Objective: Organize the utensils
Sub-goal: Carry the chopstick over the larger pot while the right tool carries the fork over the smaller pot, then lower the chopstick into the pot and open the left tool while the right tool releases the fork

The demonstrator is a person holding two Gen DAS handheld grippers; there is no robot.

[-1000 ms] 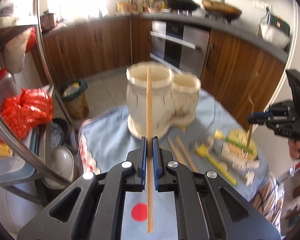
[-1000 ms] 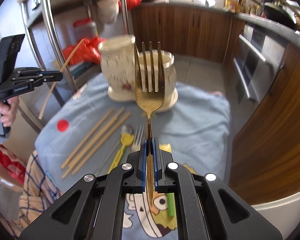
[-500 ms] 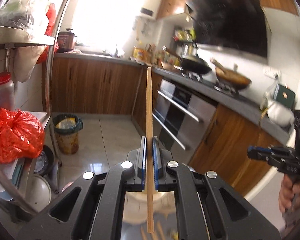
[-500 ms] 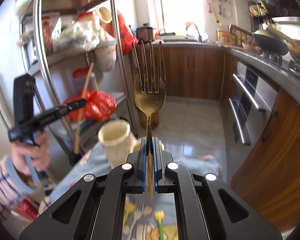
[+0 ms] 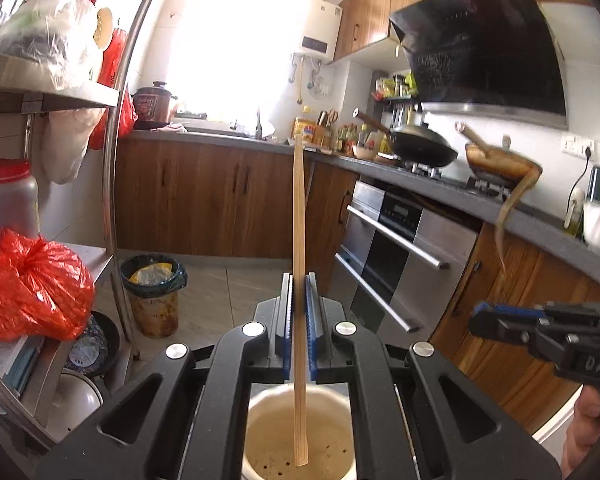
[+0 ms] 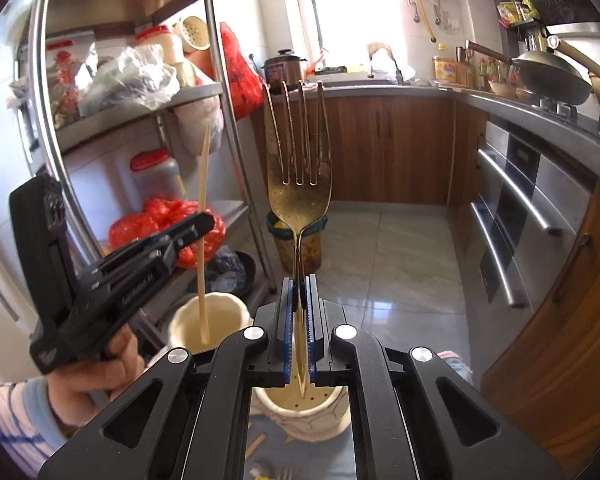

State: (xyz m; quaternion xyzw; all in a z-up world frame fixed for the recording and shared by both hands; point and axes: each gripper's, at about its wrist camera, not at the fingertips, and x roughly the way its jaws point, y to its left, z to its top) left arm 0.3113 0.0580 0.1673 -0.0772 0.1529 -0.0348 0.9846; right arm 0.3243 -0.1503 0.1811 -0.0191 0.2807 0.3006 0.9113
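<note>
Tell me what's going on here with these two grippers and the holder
A person is sorting utensils into a cream two-cup holder. The left gripper is shut on a chopstick, held upright with its lower end over one cup. The right gripper is shut on a gold fork, tines up, handle end over the other cup. Neither is released yet.
</note>
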